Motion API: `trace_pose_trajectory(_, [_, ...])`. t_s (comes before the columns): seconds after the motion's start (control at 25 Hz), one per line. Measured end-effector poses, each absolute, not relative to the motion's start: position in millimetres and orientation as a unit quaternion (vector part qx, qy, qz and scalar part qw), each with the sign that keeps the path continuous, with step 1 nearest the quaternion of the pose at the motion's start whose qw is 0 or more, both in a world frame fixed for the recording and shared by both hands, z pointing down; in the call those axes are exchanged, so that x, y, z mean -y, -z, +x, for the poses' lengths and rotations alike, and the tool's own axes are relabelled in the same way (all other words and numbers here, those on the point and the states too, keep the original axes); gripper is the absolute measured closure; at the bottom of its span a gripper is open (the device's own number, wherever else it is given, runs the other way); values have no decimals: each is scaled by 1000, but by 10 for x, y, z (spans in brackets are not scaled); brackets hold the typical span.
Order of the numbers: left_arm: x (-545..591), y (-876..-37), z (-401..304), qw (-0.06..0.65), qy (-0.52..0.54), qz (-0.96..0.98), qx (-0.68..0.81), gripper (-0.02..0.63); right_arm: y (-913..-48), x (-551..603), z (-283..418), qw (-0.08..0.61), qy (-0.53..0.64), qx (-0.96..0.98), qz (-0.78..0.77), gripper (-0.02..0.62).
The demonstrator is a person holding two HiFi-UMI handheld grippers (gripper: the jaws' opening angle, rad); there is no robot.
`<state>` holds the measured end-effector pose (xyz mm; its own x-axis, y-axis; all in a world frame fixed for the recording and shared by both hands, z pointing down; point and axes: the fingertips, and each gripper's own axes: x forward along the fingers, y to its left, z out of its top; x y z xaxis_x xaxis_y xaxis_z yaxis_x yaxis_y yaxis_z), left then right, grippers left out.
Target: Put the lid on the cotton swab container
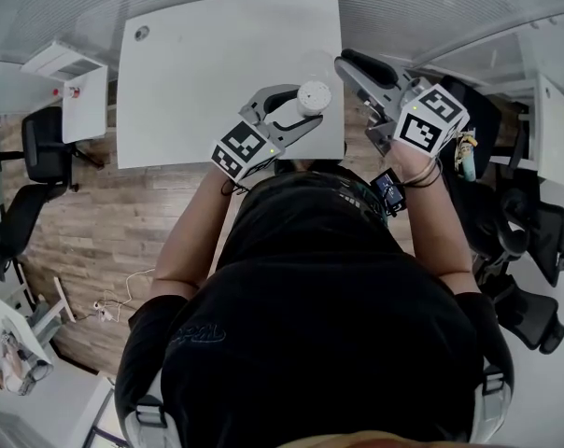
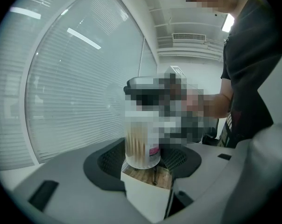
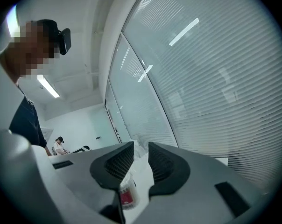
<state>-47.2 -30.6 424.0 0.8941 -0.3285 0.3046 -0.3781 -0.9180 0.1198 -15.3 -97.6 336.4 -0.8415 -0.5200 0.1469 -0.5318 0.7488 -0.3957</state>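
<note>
The cotton swab container [image 2: 142,143] is a clear cylinder full of swabs with a pink label. It stands between the pads of my left gripper [image 2: 144,157], which is shut on it. In the head view a round white lid [image 1: 314,94] sits on top of the container, held by the left gripper [image 1: 299,110] above the table's near edge. My right gripper [image 1: 344,62] hovers just right of the lid, apart from it. In the right gripper view its jaws [image 3: 141,160] stand a narrow gap apart with nothing between them; the container [image 3: 127,193] shows below, beyond the gap.
A white table [image 1: 217,54] lies in front of me, with a hole at its far left corner. Black office chairs [image 1: 41,152] stand at the left and more chairs [image 1: 534,250] at the right on the wooden floor. Glass walls with blinds [image 3: 215,78] surround the place.
</note>
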Motion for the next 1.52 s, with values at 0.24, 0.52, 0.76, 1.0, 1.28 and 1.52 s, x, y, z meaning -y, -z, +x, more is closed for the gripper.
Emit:
trace_pose_trajectory(0.24, [313,-4219,-479,91,-135,970,182,359,-3353,961,-202,14,-227,938,262,447])
trace_pose_trajectory(0.52, [294,-4206,-459,83,-137,970,185,359,-3444,924,-321,44,-225,942,246,404])
trace_pose_trajectory(0.76, [283,-4204,-466,85,-138,970,183,359,-3421,901,-417,58,-214,947,232,393])
trace_pose_trajectory(1.0, [314,-4262,-462,92,-137,967,193,359,-3416,835,-431,65,-211,949,226,391])
trace_pose_trajectory(1.28, [420,-4279,-471,94,-137,964,208,359,-3375,749,-451,60,-209,951,219,391])
trace_pose_trajectory(1.52, [469,-4321,-475,95,-148,962,211,359,-3388,692,-441,57,-215,950,219,391])
